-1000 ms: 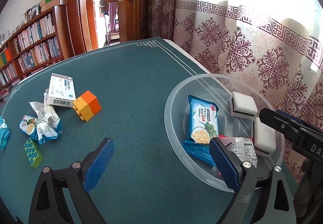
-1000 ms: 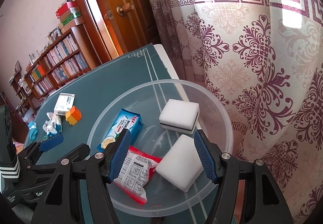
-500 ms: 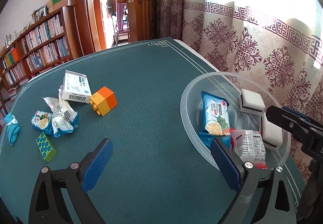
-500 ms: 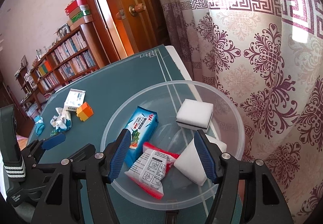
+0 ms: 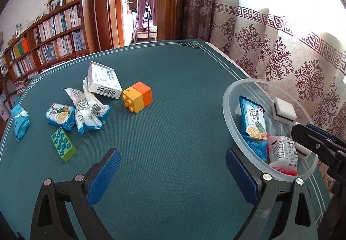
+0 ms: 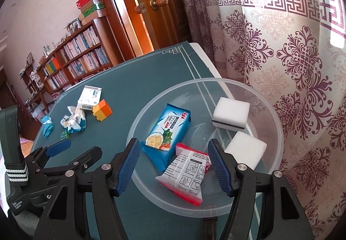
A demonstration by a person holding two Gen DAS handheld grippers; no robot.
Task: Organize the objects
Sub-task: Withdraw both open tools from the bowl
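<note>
Both grippers, left and right, jaws apart and empty, had drifted back from the clear plastic bowl, leaving table clutter unsorted.

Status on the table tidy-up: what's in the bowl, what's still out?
Done: the clear bowl holds a blue cracker pack, a red-edged packet and two white sponges.

In hand: nothing; both hand-held grippers, left and right, are open and empty.

Left: white box, orange-yellow block, snack packets, green block, blue cloth.

bookshelf, wooden door, patterned curtain
</note>
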